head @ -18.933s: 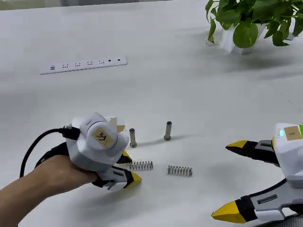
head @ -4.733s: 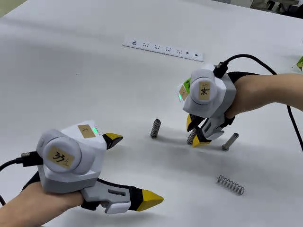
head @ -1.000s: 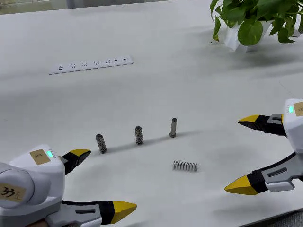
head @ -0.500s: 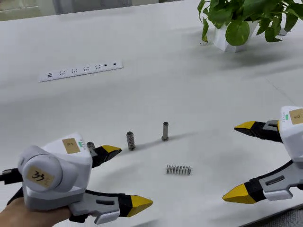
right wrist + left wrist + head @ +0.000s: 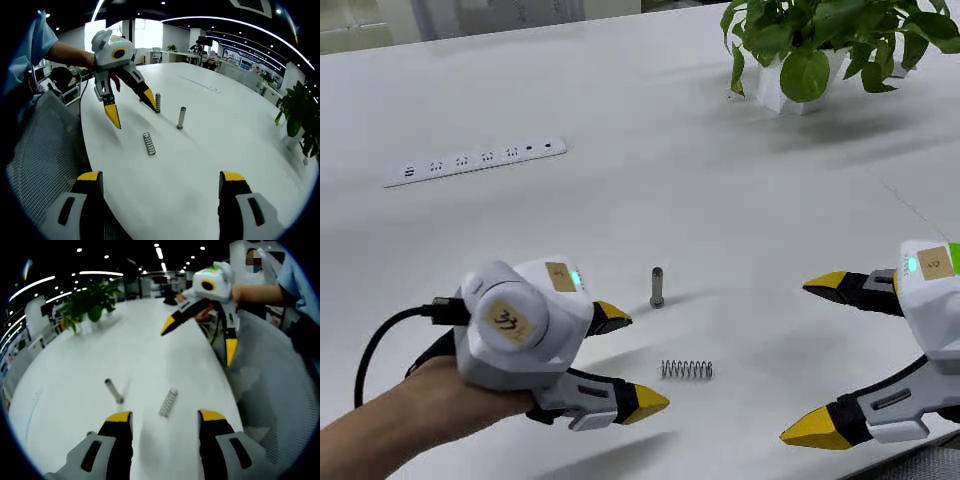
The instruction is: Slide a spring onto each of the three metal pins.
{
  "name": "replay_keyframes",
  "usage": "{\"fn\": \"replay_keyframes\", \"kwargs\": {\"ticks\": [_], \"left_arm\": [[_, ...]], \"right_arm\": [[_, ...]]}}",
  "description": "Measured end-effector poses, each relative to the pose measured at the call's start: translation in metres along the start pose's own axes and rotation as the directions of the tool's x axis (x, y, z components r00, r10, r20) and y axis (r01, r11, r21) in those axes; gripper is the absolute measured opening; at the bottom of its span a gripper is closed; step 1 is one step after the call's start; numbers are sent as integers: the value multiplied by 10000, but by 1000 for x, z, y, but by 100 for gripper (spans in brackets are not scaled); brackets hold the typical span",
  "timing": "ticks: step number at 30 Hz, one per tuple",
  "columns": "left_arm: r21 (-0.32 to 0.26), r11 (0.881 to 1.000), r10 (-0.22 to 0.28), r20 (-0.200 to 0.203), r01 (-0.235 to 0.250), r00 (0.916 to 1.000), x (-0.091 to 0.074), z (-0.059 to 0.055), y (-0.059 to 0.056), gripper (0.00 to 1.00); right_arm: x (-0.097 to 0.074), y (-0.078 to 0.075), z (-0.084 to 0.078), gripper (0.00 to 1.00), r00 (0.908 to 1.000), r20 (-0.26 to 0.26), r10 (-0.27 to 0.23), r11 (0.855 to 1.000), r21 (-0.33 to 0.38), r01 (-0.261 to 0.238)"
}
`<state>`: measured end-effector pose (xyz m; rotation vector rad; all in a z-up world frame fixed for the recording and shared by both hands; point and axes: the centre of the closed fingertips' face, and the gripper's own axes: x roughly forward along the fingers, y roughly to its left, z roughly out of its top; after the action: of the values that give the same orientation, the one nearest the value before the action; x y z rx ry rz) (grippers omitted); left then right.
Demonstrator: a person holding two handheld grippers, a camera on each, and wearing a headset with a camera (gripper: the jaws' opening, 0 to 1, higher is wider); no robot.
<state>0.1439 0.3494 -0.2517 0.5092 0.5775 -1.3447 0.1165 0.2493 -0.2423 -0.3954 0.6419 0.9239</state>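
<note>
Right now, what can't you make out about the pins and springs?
- Third pin: place and spring can't be told; in the head view the left gripper covers the table left of the bare pin.
- Sprung pin: in the right gripper view, whether the left gripper's jaw touches it is unclear.
- Loose spring: coils too small to count, head view.

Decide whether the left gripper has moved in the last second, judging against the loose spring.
Yes. The left gripper has moved right, toward the loose spring; its lower tip now lies just left of it.
</note>
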Motion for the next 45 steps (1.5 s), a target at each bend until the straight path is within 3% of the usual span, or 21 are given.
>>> {"fn": "replay_keyframes", "kwargs": {"ticks": [6,15,26,31,38,43,45], "left_arm": [[488,9981,-348,-754,385,9965,15,-3,1,42],[745,9946,-621,-1359,727,9888,30,-4,3,27],[1299,9833,-950,-2327,1277,9679,43,-18,-2,19],[1563,9781,-935,-2609,1376,9608,45,-23,-4,18],[1482,9779,-1025,-2738,1472,9563,46,-21,-2,17],[1430,9778,-1016,-3140,1529,9440,47,-21,1,13],[1723,9710,-1003,-3353,1657,9368,47,-22,0,12]], "right_arm": [[0,1,-3,97,10000,-28,43,10000,42,-43],[0,3,-7,96,10000,0,45,9999,164,-45],[0,4,-9,96,10000,38,23,9997,261,-24],[1,5,-10,96,10000,57,37,9995,317,-39],[3,6,-11,96,10000,1,91,9995,318,-91],[6,7,-9,96,9999,11,131,9995,296,-132],[6,7,-8,96,9999,3,142,9995,271,-142]]}}
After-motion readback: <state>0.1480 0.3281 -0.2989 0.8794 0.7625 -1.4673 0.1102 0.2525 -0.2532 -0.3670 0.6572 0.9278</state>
